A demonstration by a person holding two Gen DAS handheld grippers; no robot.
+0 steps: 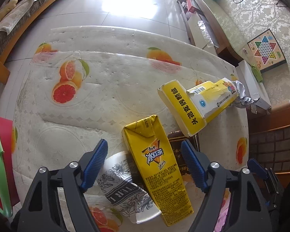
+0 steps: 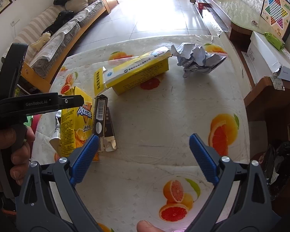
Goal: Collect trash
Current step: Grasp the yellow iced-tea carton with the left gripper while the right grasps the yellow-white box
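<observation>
2 grippers hang open over the worktop (image 2: 164, 135): left gripper (image 1: 145, 164) straddles the yellow tea carton (image 1: 156, 170) untouched; right gripper (image 2: 143, 154) is empty, right of that carton.

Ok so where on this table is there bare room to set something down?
The widest bare patch is the near right of the table, between the dark carton and the crumpled paper. The far left, beyond the iced tea carton, is bare too. It is crowded around that carton, the paper cup and the torn yellow box.
</observation>
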